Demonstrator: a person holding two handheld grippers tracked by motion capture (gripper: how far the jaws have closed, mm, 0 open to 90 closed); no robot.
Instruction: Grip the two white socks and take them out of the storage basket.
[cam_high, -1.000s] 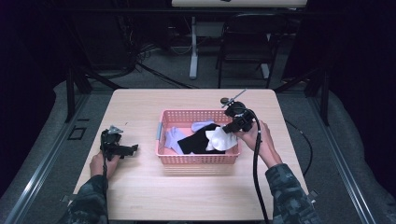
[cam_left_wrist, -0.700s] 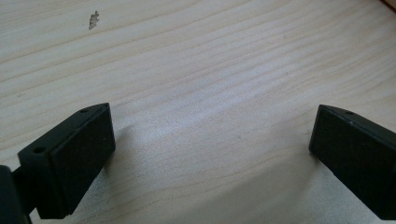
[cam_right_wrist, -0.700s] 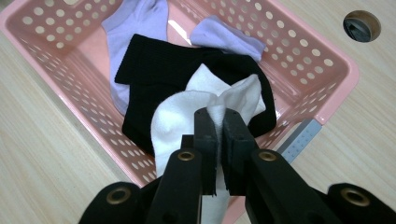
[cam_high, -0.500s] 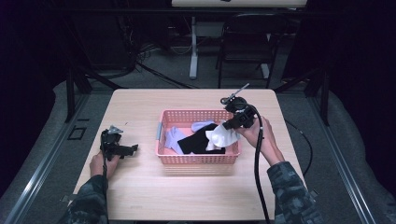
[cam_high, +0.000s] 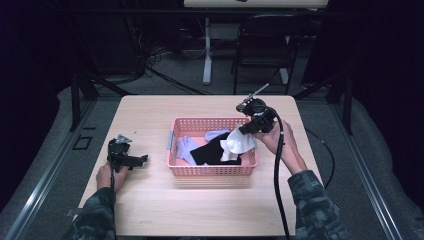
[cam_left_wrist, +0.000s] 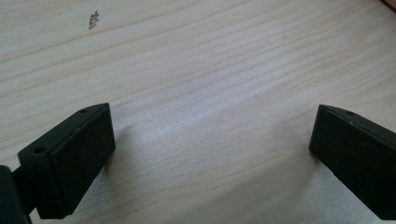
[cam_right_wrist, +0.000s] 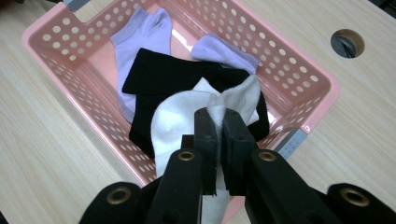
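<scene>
Pinching a white sock (cam_right_wrist: 184, 116) with my right hand-held gripper (cam_right_wrist: 217, 140), jaws clamped together on a fold of the fabric. Sock hangs lifted over the right end of the pink basket (cam_high: 175, 167), its lower part draping down toward the other socks inside. In the high view the right hand-held gripper (cam_high: 248, 128) sits just above the basket's right rim, cable trailing back along my forearm.

Inside the basket: a black sock (cam_right_wrist: 163, 77) in the middle, a lavender sock (cam_right_wrist: 137, 39) toward the basket's left end, another lavender sock (cam_right_wrist: 217, 51) by the far wall. White sock overlaps the black one.

Left hand-held gripper (cam_high: 131, 161) is well left of the basket, low over the counter (cam_high: 150, 210), jaws wide apart with nothing between them; its own view shows bare wood grain between the pads (cam_left_wrist: 77, 154). A round cable hole (cam_right_wrist: 348, 43) in the counter sits beyond the basket's far corner.
</scene>
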